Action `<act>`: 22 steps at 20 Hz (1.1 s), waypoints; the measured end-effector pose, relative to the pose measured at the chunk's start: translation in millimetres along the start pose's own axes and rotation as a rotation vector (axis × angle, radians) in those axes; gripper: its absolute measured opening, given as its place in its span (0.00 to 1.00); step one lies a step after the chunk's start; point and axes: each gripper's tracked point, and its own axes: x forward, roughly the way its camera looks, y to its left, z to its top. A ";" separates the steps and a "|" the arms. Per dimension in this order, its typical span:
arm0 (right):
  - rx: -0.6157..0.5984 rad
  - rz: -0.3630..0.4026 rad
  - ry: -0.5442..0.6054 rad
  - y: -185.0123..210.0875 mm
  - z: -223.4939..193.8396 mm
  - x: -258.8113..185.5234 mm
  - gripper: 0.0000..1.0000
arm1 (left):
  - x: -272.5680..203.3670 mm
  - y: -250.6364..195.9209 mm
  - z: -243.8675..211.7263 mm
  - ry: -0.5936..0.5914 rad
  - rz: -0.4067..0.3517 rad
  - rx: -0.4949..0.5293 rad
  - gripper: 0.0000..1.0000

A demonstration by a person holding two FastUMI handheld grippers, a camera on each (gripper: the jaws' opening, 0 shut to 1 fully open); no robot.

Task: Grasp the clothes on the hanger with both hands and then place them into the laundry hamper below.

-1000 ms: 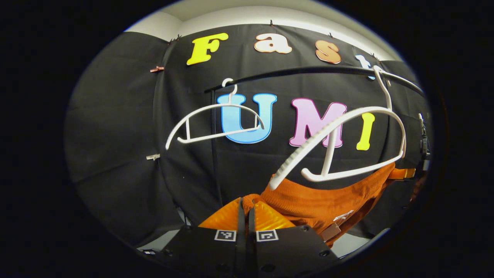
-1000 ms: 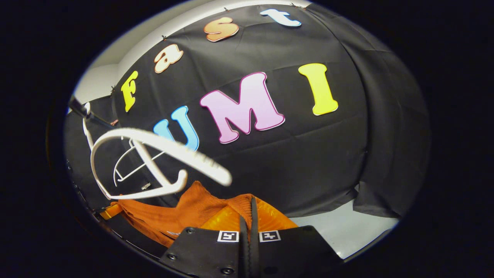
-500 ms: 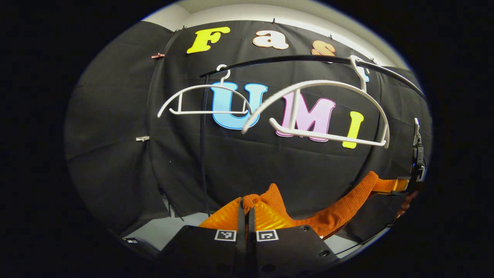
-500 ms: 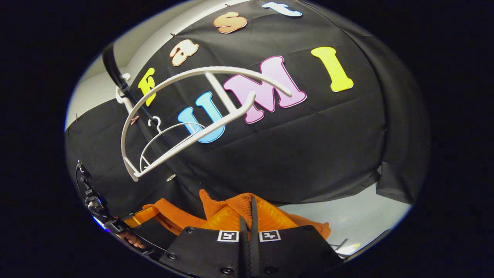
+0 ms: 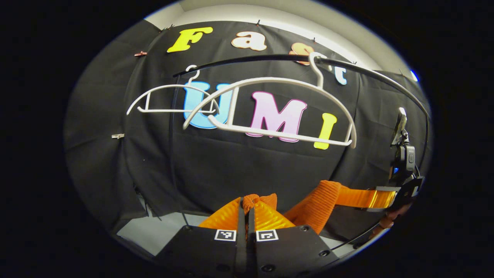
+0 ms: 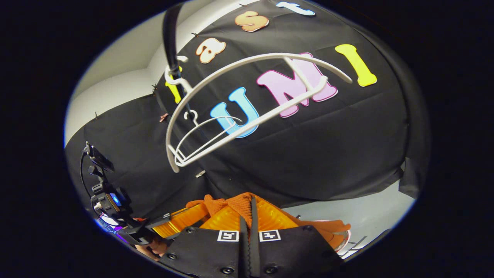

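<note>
Both claws pinched fully closed on the orange knit garment (image 5: 316, 200): left gripper (image 5: 246, 204) has a bunched fold between its fingers, right gripper (image 6: 250, 204) likewise, cloth spilling past it toward the pale floor (image 6: 366, 212). Garment hangs slack between them, below and clear of the near white hanger (image 5: 270, 108). That hanger and a second bare one (image 5: 170, 98) hook on the black rail (image 5: 247, 60) before the black cloth wall.

The orange garment (image 5: 316, 200) now hangs clear below the near hanger (image 5: 270, 112), which has swung back level on the rail (image 5: 366, 73), bare
</note>
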 end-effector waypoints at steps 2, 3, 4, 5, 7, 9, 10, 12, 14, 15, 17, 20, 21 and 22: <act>-0.007 0.032 -0.022 16.9 8.1 -2.6 0.04 | -3.2 -9.2 15.2 -0.033 -0.029 -0.017 0.05; -0.021 0.037 -0.026 20.3 9.6 -2.0 0.04 | -4.2 -13.0 16.6 -0.046 -0.042 -0.026 0.04; -0.029 0.035 -0.026 19.5 6.6 -0.3 0.05 | -2.7 -14.4 15.7 -0.050 -0.045 -0.031 0.04; -0.033 0.026 -0.020 15.3 2.8 0.2 0.05 | -0.4 -14.1 8.9 -0.046 -0.042 -0.031 0.05; -0.042 -0.002 0.009 1.8 -12.6 3.4 0.05 | 5.9 -11.3 -9.5 -0.026 -0.034 -0.030 0.05; -0.049 -0.040 0.051 -19.6 -34.7 9.4 0.05 | 13.7 -9.1 -37.5 0.020 -0.032 -0.029 0.04; -0.050 -0.063 0.072 -30.1 -47.7 11.6 0.05 | 18.6 -6.8 -51.9 0.046 -0.025 -0.025 0.07; -0.058 -0.104 0.127 -55.9 -72.7 16.4 0.05 | 31.0 -1.3 -84.0 0.099 -0.018 -0.022 0.05; -0.075 -0.141 0.191 -78.6 -100.5 22.0 0.05 | 43.1 -0.4 -119.3 0.153 -0.016 -0.016 0.05; -0.090 -0.160 0.226 -91.7 -114.7 26.1 0.05 | 50.9 1.8 -138.8 0.189 -0.009 -0.011 0.04; -0.119 -0.200 0.308 -119.7 -147.7 31.8 0.05 | 64.4 5.5 -177.1 0.275 0.004 -0.010 0.04; -0.132 -0.264 0.410 -156.7 -186.0 40.6 0.05 | 79.0 15.1 -225.5 0.401 0.030 0.006 0.05; -0.146 -0.292 0.443 -169.9 -197.6 41.0 0.05 | 79.4 13.9 -238.5 0.447 0.039 0.008 0.05; -0.168 -0.322 0.482 -184.1 -211.4 38.7 0.05 | 81.2 16.7 -254.6 0.498 0.053 0.010 0.05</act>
